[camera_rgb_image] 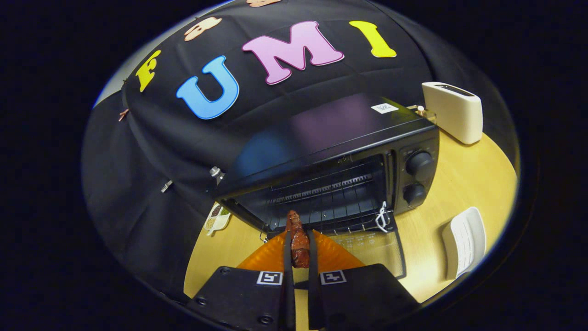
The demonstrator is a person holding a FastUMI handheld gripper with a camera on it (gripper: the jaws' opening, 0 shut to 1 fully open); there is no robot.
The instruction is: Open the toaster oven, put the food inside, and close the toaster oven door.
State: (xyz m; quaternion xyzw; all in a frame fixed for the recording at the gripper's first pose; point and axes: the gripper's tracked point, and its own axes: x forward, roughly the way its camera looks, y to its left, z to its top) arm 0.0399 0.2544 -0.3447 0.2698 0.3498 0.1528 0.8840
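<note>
A black toaster oven (330, 151) stands on the wooden table with its door (372, 246) folded down flat toward me. Inside it the wire rack (328, 202) shows. My gripper (299, 239) is shut on a reddish-brown piece of food (298, 236), with one thin black finger on each side of it. The food's far tip reaches the front edge of the oven's opening, just above the lowered door. Under the fingers lies an orange ribbed plate (337, 253).
Two round knobs (419, 163) sit on the oven's right panel. A white toaster (452, 110) stands behind the oven to the right. A white ribbed object (464, 241) lies on the table right of the door. A small patterned dish (217, 218) sits left of the oven.
</note>
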